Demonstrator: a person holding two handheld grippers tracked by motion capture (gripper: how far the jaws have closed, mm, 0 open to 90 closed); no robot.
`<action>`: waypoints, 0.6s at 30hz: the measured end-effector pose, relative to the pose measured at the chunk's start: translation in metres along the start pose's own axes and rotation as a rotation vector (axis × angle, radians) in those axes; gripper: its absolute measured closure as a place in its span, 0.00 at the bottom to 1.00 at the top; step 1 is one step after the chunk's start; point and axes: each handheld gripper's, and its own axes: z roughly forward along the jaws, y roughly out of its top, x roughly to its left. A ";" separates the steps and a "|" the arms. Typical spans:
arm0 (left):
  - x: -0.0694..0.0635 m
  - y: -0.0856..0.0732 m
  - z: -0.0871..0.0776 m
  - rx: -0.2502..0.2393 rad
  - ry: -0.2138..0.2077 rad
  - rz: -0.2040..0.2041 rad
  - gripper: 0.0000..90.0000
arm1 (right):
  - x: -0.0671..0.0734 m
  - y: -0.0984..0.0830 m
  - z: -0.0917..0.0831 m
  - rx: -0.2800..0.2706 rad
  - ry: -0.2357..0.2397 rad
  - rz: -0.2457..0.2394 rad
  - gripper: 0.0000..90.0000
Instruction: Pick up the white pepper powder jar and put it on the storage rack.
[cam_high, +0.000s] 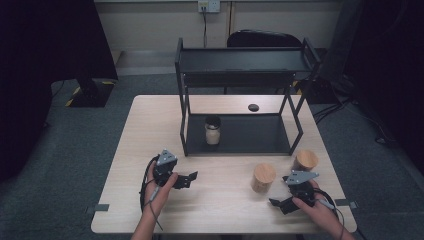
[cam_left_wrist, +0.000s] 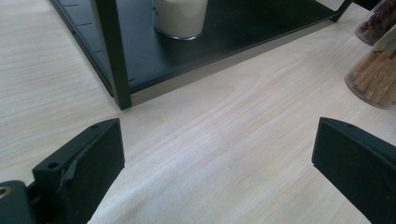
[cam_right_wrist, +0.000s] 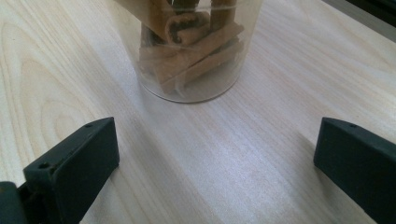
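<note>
With both tongs wide and empty above the worktop (cam_high: 220, 200), looks like an approach step. Right tongs (cam_high: 281, 204) aimed at the cinnamon-stick jar (cam_right_wrist: 191, 51) just ahead; left tongs (cam_high: 187, 179) idle. Next, probably: close on that jar, carry toward the black shelf rack (cam_high: 240, 135), beside the white-filled jar (cam_high: 213, 131).

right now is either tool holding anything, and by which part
Nothing is held. The left tool and right tool both stand open over the bare table.

Both tongs are black: the left tongs (cam_high: 187, 179) and right tongs (cam_high: 281, 204) each carry a grey three-cornered plate, thick flat jaws with small screw holes, and a trailing black cable.
</note>
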 end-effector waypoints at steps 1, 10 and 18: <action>0.000 -0.001 -0.001 -0.003 0.002 -0.005 0.02 | 0.000 0.000 0.000 0.000 0.000 0.000 0.00; 0.006 -0.008 -0.009 0.003 0.020 -0.012 0.02 | 0.000 0.000 0.000 0.000 0.000 0.000 0.00; 0.013 -0.019 -0.016 0.009 0.051 -0.031 0.02 | 0.000 0.000 0.000 0.000 0.000 0.000 0.00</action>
